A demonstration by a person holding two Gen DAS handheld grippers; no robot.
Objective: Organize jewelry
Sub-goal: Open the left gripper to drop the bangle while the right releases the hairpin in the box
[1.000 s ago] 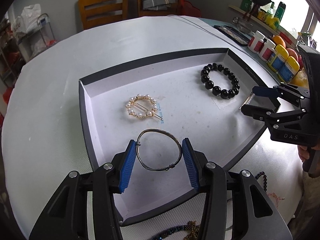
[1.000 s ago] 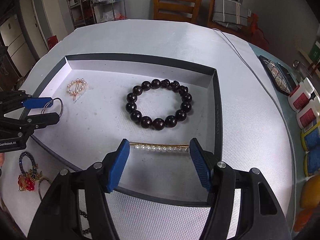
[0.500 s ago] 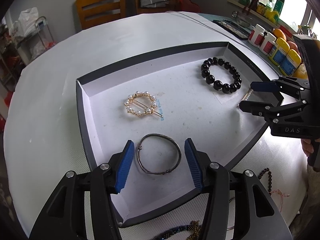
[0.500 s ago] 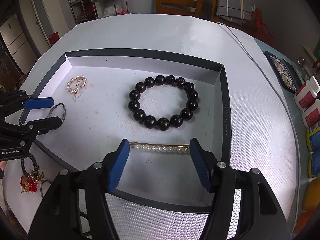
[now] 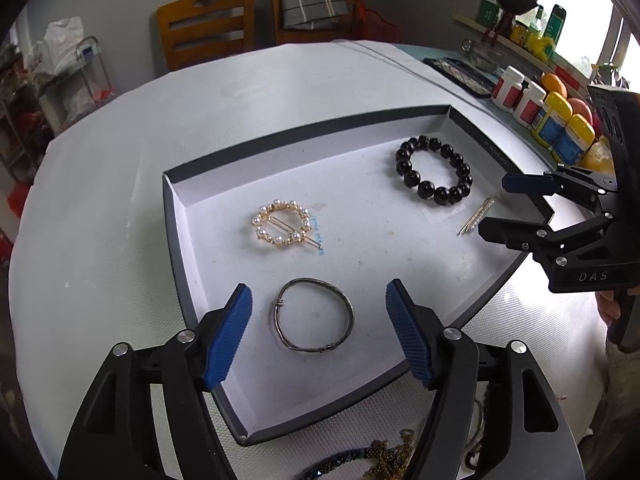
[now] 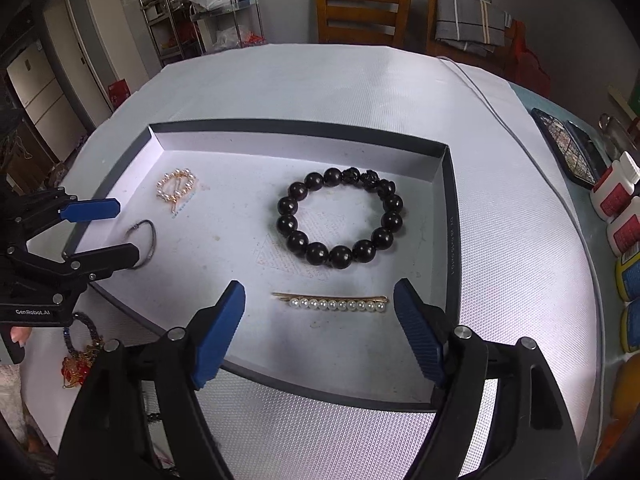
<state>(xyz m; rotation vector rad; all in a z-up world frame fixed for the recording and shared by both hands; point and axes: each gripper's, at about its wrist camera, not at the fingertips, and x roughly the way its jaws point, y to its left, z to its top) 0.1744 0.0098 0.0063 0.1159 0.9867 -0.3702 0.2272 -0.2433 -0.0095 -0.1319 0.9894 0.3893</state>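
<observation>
A shallow grey tray (image 5: 304, 128) (image 6: 450, 216) on the white round table holds a thin metal bangle (image 5: 314, 314) (image 6: 146, 240), a round pearl hair clip (image 5: 282, 222) (image 6: 176, 186), a black bead bracelet (image 5: 434, 174) (image 6: 340, 216) and a straight pearl hairpin (image 6: 332, 303) (image 5: 476, 220). My left gripper (image 5: 318, 336) (image 6: 106, 228) is open and empty, just above and behind the bangle lying flat in the tray. My right gripper (image 6: 318, 332) (image 5: 508, 204) is open and empty, just behind the pearl hairpin.
Loose jewelry lies on the table in front of the tray: a dark beaded piece with gold chain (image 5: 360, 460) and a red-and-gold ornament (image 6: 78, 368). Pill bottles (image 5: 520, 96) and a dark case (image 6: 568, 148) stand at the table's right edge. Wooden chairs (image 5: 204, 28) stand beyond.
My left gripper opened wider and drew back, leaving the bangle lying in the tray. My right gripper drew back a little from the pearl hairpin.
</observation>
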